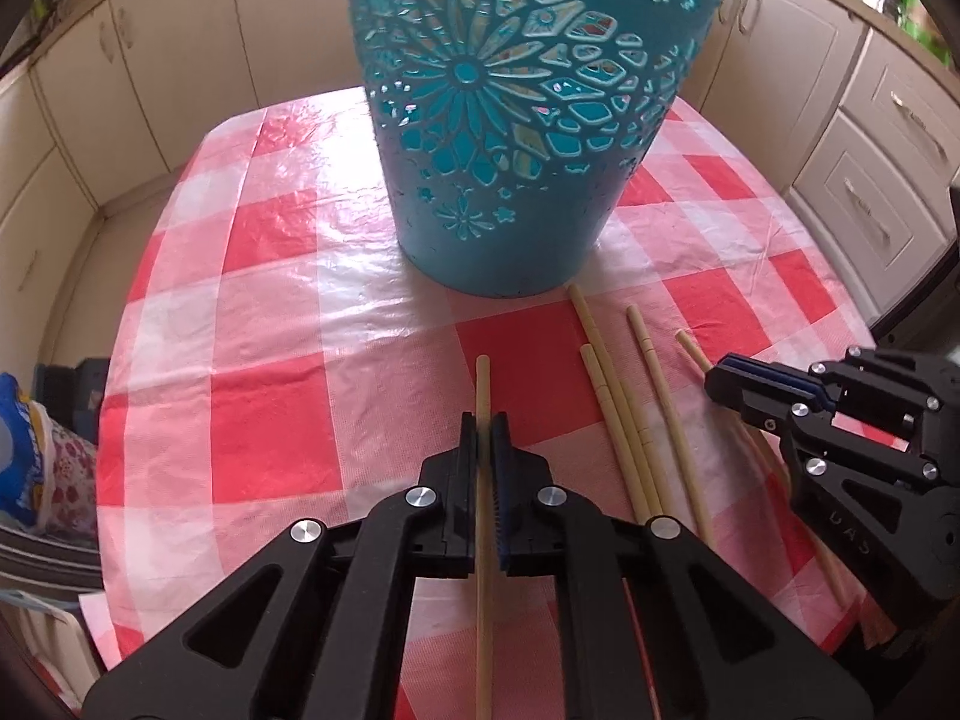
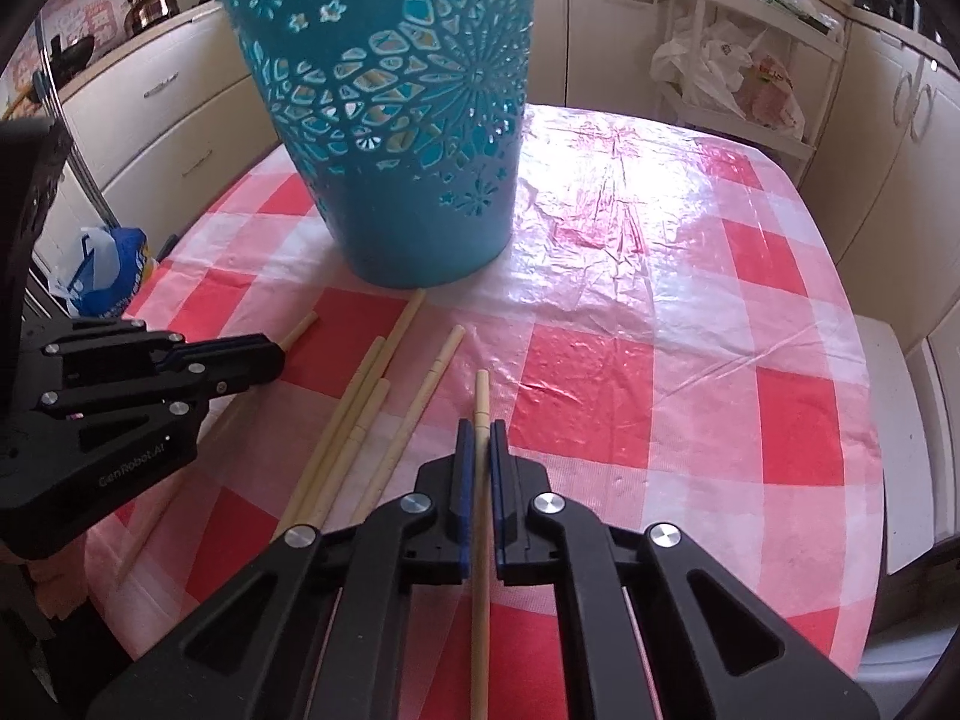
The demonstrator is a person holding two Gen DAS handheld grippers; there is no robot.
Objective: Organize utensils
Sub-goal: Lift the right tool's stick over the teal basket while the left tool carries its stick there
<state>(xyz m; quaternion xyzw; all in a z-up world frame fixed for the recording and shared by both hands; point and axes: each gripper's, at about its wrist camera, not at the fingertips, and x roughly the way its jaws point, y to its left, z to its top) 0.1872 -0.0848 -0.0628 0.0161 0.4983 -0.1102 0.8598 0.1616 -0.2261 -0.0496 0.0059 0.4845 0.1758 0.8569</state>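
Each gripper pinches 1 chopstick: the left gripper (image 1: 485, 420) and the right gripper (image 2: 480, 426). Lift both clear, then tip them over the rim of the blue basket (image 1: 516, 138), which seems already to hold some. 4 loose chopsticks (image 2: 360, 414) lie between the grippers on the checked tablecloth (image 2: 660, 312).

Left gripper (image 1: 485, 429) and right gripper (image 2: 480, 435) clamped shut, angled downward.

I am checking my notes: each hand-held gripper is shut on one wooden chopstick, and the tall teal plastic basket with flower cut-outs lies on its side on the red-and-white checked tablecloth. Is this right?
Not quite. Both wrist views show the tall teal plastic basket standing upright on the red-and-white checked tablecloth. The rest holds: the left hand-held gripper and right hand-held gripper each clamp one wooden chopstick.
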